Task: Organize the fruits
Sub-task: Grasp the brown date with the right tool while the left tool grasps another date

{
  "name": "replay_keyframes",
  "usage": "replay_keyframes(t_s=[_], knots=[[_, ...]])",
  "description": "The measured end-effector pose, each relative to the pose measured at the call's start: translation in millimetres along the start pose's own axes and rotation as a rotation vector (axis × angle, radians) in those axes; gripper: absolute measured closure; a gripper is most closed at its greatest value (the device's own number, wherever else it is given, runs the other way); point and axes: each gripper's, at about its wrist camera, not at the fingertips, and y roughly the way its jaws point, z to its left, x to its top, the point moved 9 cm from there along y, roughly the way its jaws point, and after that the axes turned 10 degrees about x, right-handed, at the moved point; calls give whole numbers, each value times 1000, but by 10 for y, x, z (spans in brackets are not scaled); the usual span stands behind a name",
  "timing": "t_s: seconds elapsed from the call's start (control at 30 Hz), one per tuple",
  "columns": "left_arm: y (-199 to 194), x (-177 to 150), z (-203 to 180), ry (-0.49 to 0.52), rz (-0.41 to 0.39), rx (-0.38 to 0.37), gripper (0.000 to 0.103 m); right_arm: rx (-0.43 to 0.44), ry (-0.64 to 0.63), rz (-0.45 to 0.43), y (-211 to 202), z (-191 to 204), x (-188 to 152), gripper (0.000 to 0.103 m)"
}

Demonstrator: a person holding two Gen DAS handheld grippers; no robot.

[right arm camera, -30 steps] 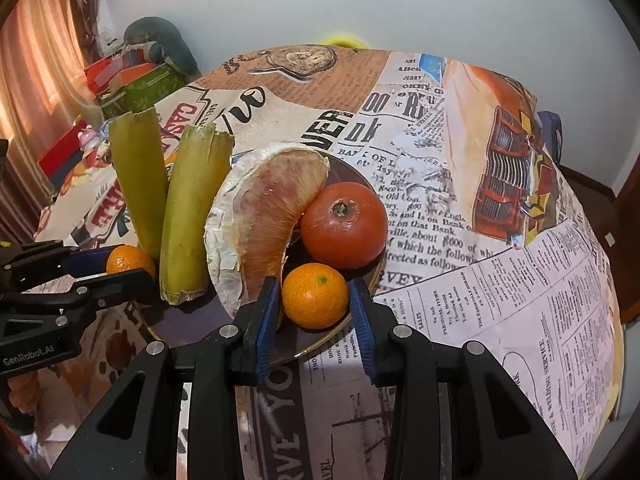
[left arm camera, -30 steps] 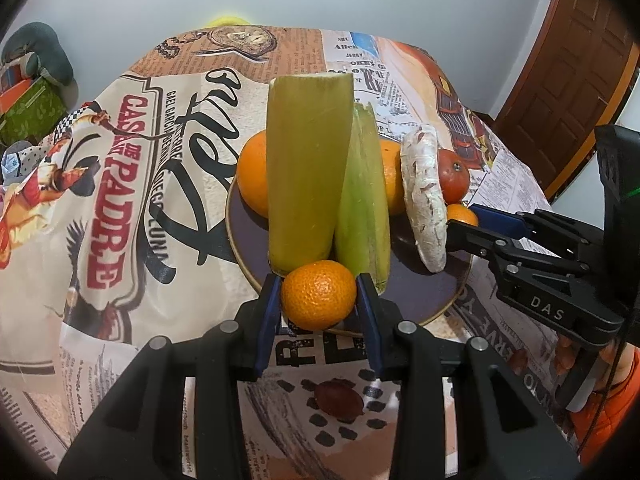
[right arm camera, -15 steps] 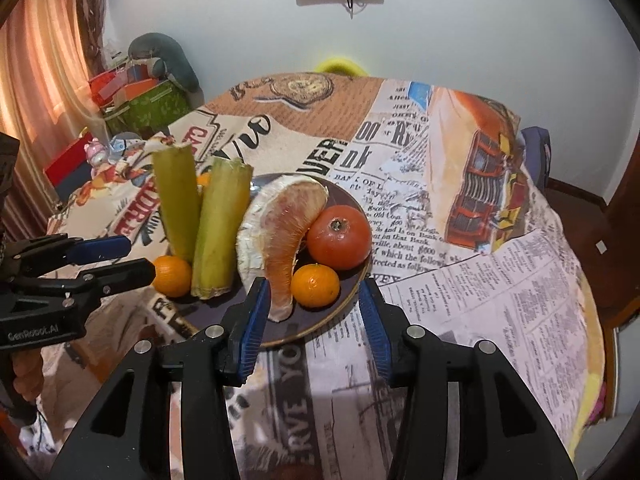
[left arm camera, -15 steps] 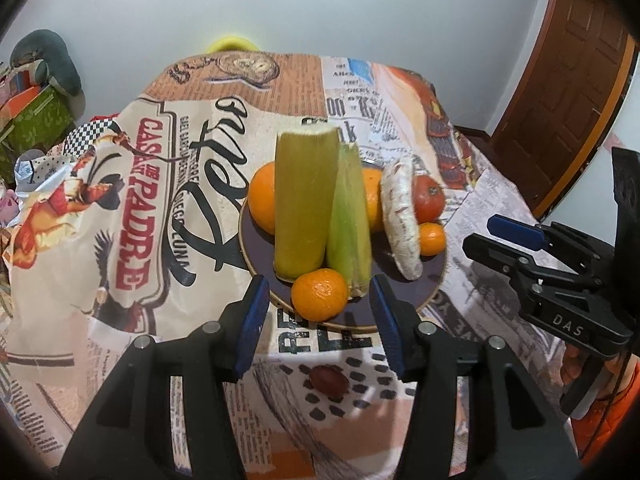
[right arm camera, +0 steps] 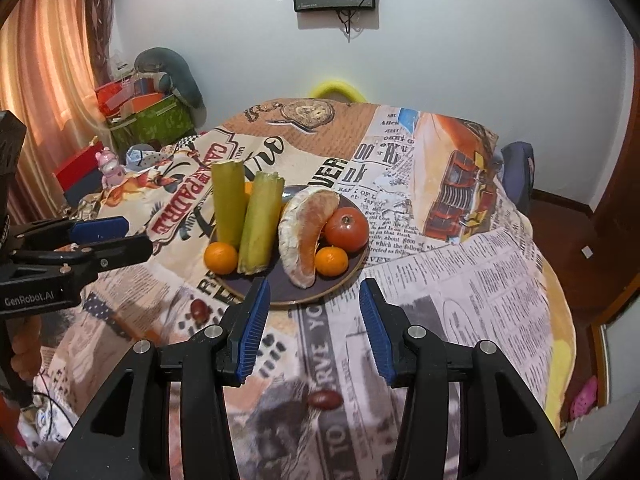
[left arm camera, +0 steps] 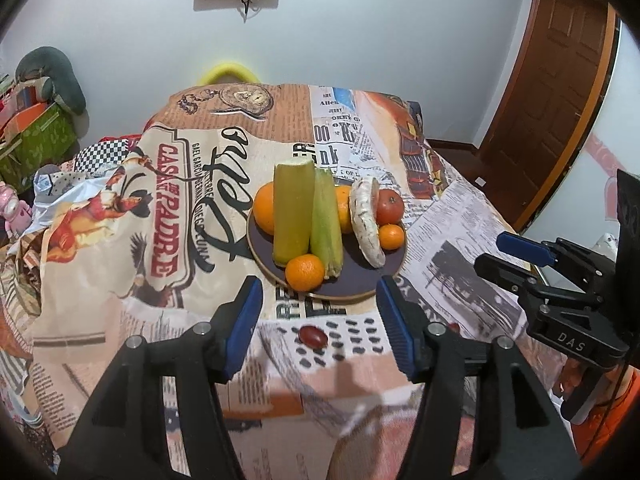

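fruit sitting on plate [left arm camera: 362, 280] – nearly done | both grippers [left arm camera: 320, 312] [right arm camera: 312, 320] released, left widening (dates [right arm camera: 325, 399] remaining on table)

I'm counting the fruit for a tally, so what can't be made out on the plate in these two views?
- Oranges: left view shows only edges behind the two green stalks; right view a sliver. One or two, unclear.
- Tomato: left view, partly behind the pomelo wedge.
- Plate far rim: hidden by fruit in both views.
- Dark red bits on the cloth: too small to identify.
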Motion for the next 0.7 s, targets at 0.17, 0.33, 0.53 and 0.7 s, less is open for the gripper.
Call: replay_keyframes(t_s=[0.17, 0.33, 0.53, 0.7], knots=[[-65, -159, 49, -3, 22, 4, 40, -18, -11, 27, -60, 36, -175, 48], [7, -338, 119, 6, 63, 25, 39, -30, 4, 74, -21, -23, -383, 48], [212, -574, 188, 13, 134, 30, 35, -9, 28, 145, 123, -75, -638, 48], [396, -763, 187, 21, 188, 26, 34, 16, 52, 197, 301, -80, -834, 48]])
